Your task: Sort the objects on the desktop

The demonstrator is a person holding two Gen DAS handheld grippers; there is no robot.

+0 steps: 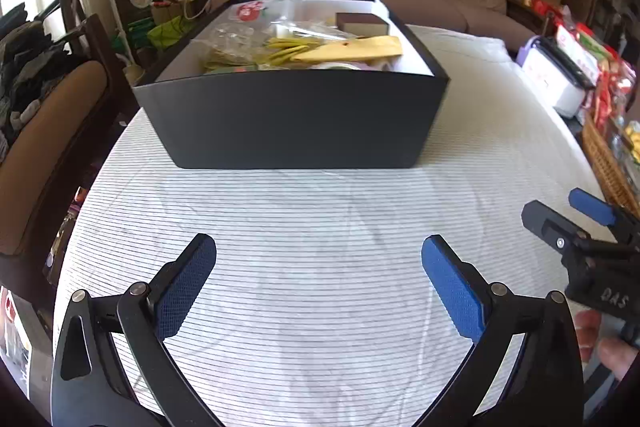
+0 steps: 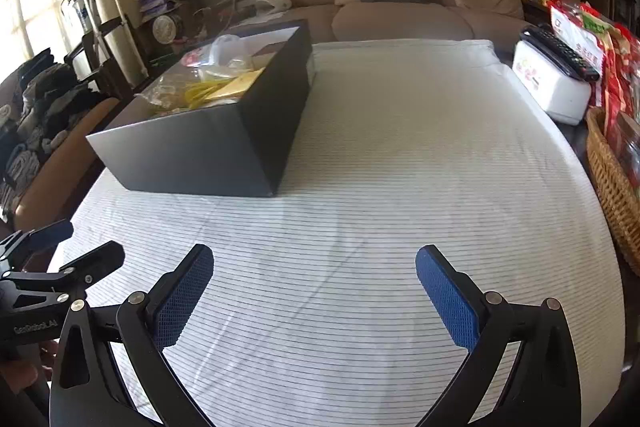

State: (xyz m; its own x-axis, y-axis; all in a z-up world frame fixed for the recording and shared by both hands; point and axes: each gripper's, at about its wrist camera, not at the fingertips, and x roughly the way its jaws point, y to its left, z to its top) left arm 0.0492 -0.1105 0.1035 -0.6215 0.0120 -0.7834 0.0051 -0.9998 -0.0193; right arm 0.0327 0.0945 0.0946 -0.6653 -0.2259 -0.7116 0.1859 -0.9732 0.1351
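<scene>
Both the left gripper [image 1: 319, 281] and right gripper [image 2: 314, 291] hover with fingers apart, holding nothing, near the filled black box [image 1: 296, 119] on the striped surface [image 1: 320, 227].

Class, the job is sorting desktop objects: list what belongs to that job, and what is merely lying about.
Belongs to the job:
black box
yellow envelope in it
left gripper
right gripper

Lying about:
white appliance
remote control on it
wicker basket
sofa

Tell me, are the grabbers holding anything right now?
No, nothing. The left gripper and the right gripper are both open over the striped cloth, with nothing between their fingers. The box sits untouched.
</scene>
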